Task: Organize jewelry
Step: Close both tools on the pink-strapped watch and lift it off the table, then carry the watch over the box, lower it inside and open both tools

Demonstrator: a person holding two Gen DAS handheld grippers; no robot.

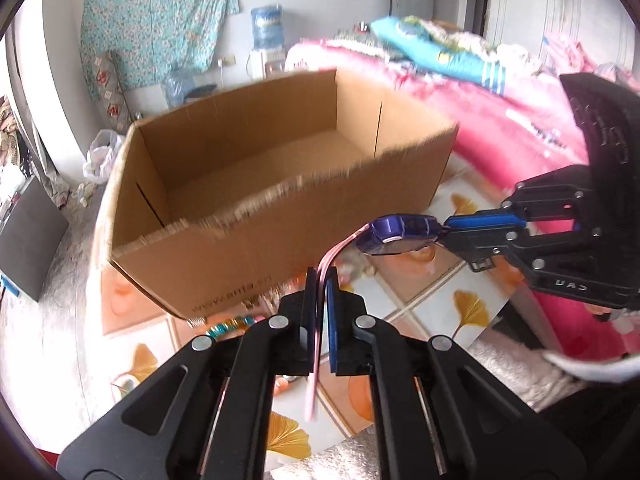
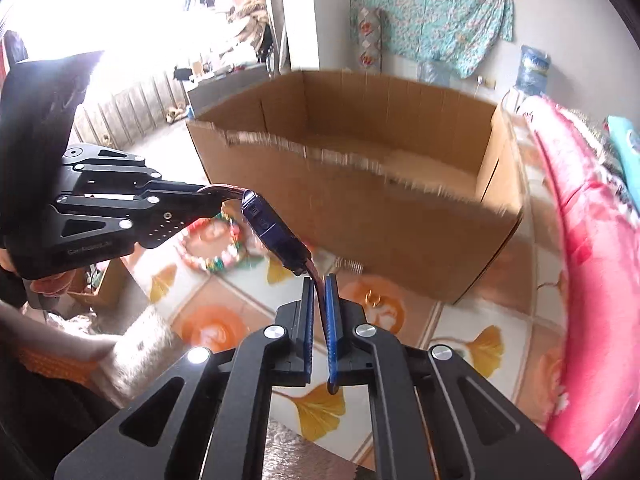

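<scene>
Hanging in the air between the two tools, a watch (image 1: 394,235) with a blue case and a pale pink strap is stretched just in front of the cardboard box (image 1: 280,184). The left gripper (image 1: 320,280) has its jaws pressed together on one end of the strap, and the loose pink tail runs down between the pads toward the camera. The right gripper (image 1: 450,232) is likewise clamped tight on the strap at the other side of the case (in its own view the dark strap end disappears between the blue pads (image 2: 330,312)). In the right wrist view the left gripper (image 2: 218,196) comes in from the left edge and the watch (image 2: 272,232) slants down from it to the right gripper (image 2: 320,280).

The box (image 2: 380,220) stands open-topped on a tabletop (image 1: 432,292) covered with a tile pattern of orange blooms and yellow ginkgo leaves; its torn front rim is blurred and I cannot make out anything inside. A beaded bracelet (image 2: 216,252) in pink, green and white lies on the covering below the watch, and a few coloured beads (image 1: 232,324) show near the box's front corner. Right of the table is a bed with pink bedding (image 1: 520,128). A floral cloth (image 1: 160,20) hangs on the far wall beside a water dispenser (image 1: 266,40).
</scene>
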